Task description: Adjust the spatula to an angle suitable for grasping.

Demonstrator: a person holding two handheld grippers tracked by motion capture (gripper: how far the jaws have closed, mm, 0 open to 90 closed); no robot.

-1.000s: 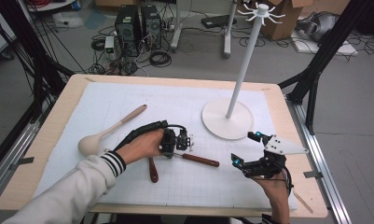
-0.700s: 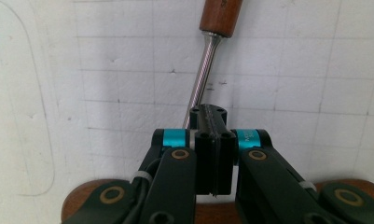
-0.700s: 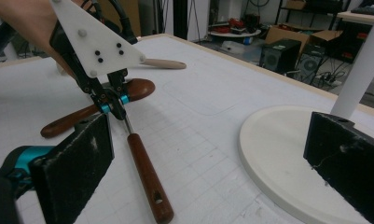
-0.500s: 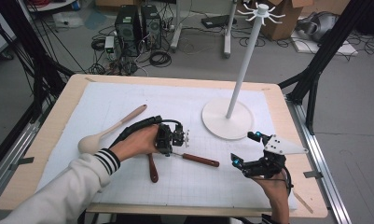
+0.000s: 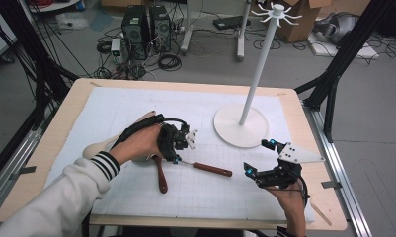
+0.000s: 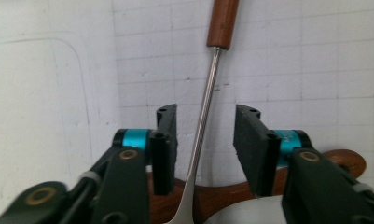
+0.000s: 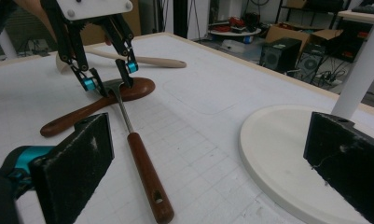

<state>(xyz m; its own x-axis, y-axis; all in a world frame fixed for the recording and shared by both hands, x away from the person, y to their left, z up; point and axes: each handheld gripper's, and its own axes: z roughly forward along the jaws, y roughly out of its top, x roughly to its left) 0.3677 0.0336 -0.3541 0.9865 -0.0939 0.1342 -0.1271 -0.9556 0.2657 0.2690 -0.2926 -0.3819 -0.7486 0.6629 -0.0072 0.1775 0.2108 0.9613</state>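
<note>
A metal utensil with a brown wooden handle (image 5: 213, 169) lies on the white mat, its head resting across a dark wooden spoon (image 5: 161, 178). My left gripper (image 5: 178, 149) points down over the thin steel shaft (image 6: 202, 130). Its jaws have just been opening; the shaft runs between them untouched, with a gap on each side. From the right gripper view, the left gripper (image 7: 111, 79) stands over the utensil's head and the dark spoon's bowl (image 7: 135, 88). My right gripper (image 5: 258, 157) hovers open and wide near the front right with nothing in it, facing the utensil's handle (image 7: 145, 175).
A tall white hook stand rises from a round base (image 5: 240, 127) at the back right, close ahead of the right gripper (image 7: 210, 163). A pale wooden spoon (image 5: 98, 148) lies left of my left hand. The mat's front edge is near both hands.
The left gripper's jaws have parted and let go of the utensil's shaft, and the left hand has lifted slightly. The utensil, the spoons and the right gripper have stayed put.
</note>
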